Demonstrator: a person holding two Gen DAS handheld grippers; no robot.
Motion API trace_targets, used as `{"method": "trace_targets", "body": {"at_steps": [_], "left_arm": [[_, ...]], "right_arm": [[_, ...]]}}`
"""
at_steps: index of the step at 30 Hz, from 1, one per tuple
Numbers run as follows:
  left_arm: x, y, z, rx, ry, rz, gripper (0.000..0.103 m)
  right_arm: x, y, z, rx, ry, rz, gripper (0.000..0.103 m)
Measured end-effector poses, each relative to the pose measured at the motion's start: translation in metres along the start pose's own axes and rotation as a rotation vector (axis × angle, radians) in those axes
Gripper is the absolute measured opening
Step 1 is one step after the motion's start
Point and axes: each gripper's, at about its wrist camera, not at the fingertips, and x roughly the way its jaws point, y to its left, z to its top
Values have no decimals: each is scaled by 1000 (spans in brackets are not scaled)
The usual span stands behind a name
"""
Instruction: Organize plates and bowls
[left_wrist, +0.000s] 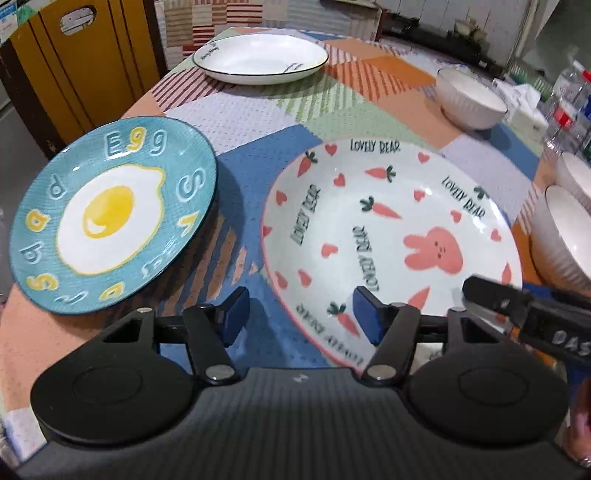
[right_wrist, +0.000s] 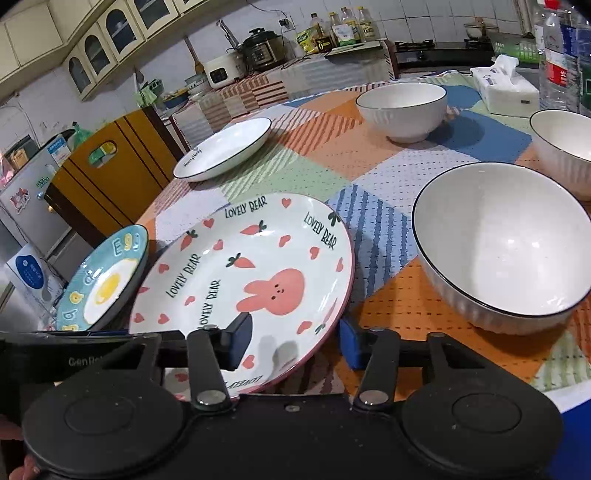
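As both tilt down, left claw (left_wrist: 299, 317), right claw (right_wrist: 295, 341) straddle rabbit plate (left_wrist: 388, 236) rim

A tiled kitchen with a patchwork-covered table

White tiled walls (right_wrist: 424, 22) rise behind a far counter (right_wrist: 280, 81) holding a dark pressure cooker (right_wrist: 263, 48), a white appliance (right_wrist: 221, 72) and bottles (right_wrist: 343, 27). Cream cabinets with arched panes (right_wrist: 99, 40) hang at upper left. A yellow-brown chair back (right_wrist: 107, 173) stands at the table's (right_wrist: 321, 147) left, a fridge (right_wrist: 26, 206) beyond it.
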Motion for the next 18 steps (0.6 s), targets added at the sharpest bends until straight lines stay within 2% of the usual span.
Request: {"method": "trace_targets", "body": {"at_steps": [2, 3, 4, 11, 18], "left_arm": [[2, 0, 2, 5, -13, -15, 51], [3, -1, 4, 14, -12, -32, 45], [4, -2, 5, 17, -8, -39, 45], [4, 0, 8, 35, 8, -53, 40], [-13, -4, 18, 71, -12, -65, 40]], "right_arm": [[7, -3, 1, -4, 22, -13, 33], [7, -5, 0, -3, 6, -18, 30], [8, -6, 0, -6, 0, -23, 28], [5, -17, 1, -84, -14, 42, 26], [-3, -14, 10, -136, -19, 38, 25]]}}
